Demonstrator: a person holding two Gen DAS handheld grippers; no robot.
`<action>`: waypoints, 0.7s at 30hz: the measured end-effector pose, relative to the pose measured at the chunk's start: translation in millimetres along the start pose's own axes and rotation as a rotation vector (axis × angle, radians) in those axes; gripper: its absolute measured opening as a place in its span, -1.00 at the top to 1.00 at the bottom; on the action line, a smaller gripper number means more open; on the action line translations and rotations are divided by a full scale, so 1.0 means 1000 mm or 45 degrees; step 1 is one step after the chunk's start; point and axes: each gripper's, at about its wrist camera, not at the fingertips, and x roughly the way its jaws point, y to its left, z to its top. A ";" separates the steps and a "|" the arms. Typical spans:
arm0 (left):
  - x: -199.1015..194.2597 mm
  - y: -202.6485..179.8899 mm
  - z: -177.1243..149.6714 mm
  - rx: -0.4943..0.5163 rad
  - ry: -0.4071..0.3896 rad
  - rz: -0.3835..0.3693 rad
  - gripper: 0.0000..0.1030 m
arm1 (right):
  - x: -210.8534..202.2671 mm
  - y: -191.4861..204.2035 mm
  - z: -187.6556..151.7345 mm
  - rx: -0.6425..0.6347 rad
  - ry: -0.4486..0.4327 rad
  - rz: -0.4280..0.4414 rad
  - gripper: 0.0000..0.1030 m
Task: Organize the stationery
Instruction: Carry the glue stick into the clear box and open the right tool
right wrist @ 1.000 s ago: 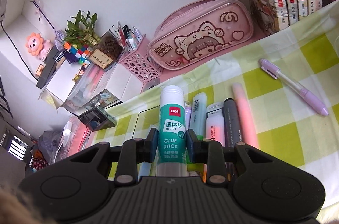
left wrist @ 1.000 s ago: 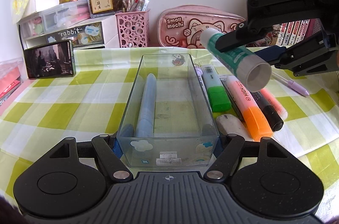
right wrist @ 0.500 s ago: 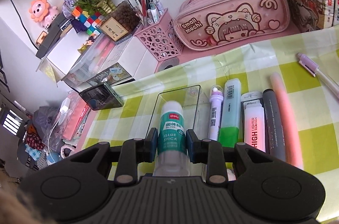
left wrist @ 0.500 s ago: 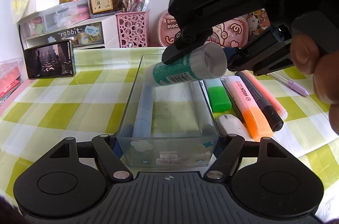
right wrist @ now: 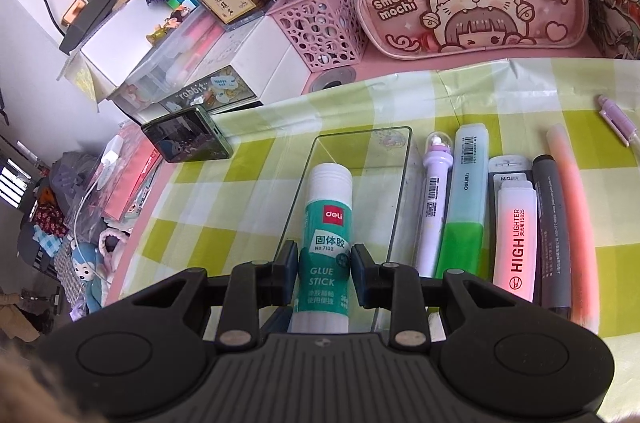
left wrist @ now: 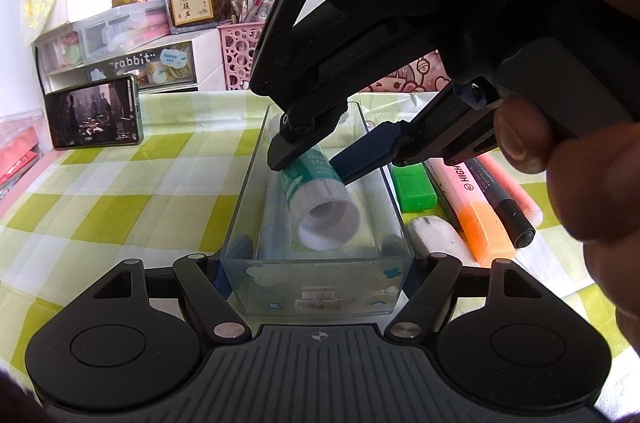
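The right gripper [right wrist: 324, 273] is tilting down, clamping 1 glue stick [right wrist: 326, 243] inside 1 clear box [left wrist: 316, 287]; the left gripper [left wrist: 316, 275] is gripping that box's near end.

Green/white glue stick [right wrist: 327, 223], yellow-green checked cloth [right wrist: 224, 207], pink pencil case [right wrist: 472, 11].

Both wrist views look steeply down, close—sharing the clear box [left wrist: 316, 287].

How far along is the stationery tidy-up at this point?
Early. Done: one blue pen lies in the clear box, which the left gripper clamps steady. In hand: the right gripper holds the glue stick over the box. Left on the cloth: highlighters, markers, an eraser and purple pens.
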 end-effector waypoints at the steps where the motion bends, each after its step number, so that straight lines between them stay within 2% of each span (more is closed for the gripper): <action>1: 0.000 0.000 0.000 0.000 0.000 0.000 -0.42 | 0.001 0.001 0.000 -0.009 0.014 0.004 0.15; 3: 0.000 0.000 0.000 -0.001 0.000 0.000 -0.42 | 0.006 0.006 -0.001 -0.035 0.066 0.003 0.14; 11: 0.000 0.001 0.000 -0.001 0.000 -0.001 -0.42 | 0.006 0.006 -0.003 -0.073 0.090 0.015 0.10; 15: 0.001 0.001 0.000 -0.002 0.000 -0.002 -0.42 | -0.001 0.010 -0.004 -0.128 0.054 -0.016 0.09; 21: 0.001 0.002 0.001 0.000 0.000 0.000 -0.42 | -0.004 0.007 -0.006 -0.156 0.063 0.022 0.15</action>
